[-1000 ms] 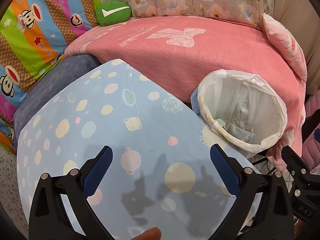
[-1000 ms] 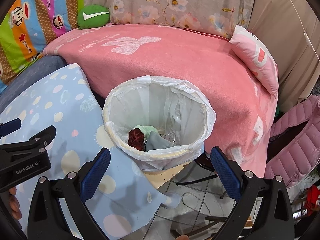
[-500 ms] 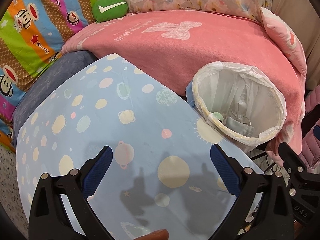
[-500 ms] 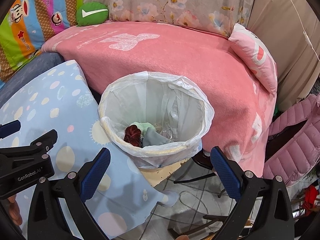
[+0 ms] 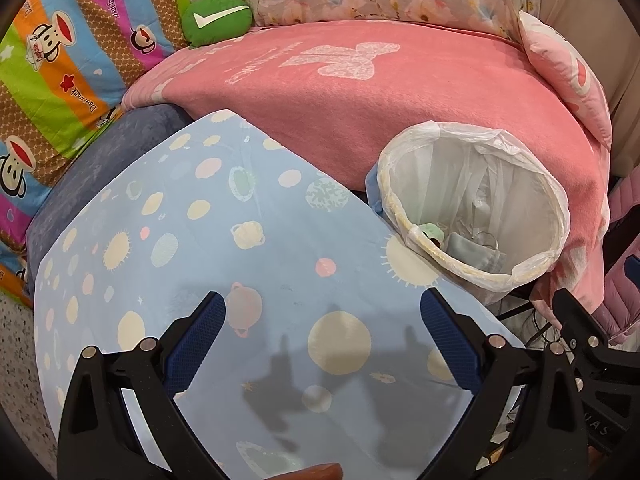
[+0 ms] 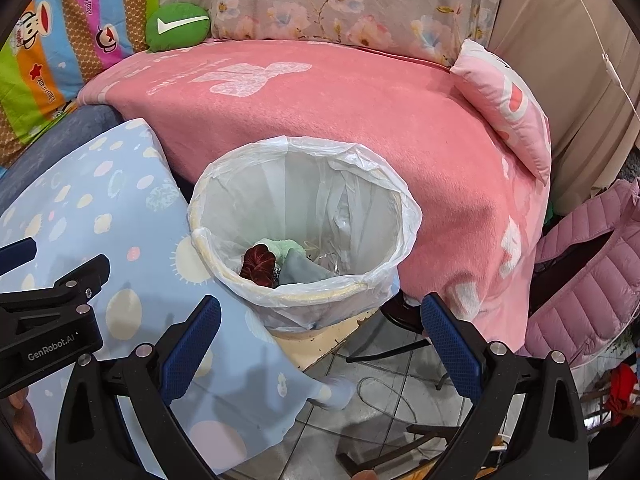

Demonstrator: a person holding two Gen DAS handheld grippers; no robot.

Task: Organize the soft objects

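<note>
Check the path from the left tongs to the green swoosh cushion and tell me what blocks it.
Nothing solid blocks it. The open left tongs hover over the blue planet-print pillow; beyond it lies only the pink blanket before the green cushion. The lined bin sits off to the right.

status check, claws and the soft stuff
Both claws open, empty: left claw over blue cloth, right claw by bin. Soft items already in bin. Green cushion untouched. Nothing in the way.
</note>
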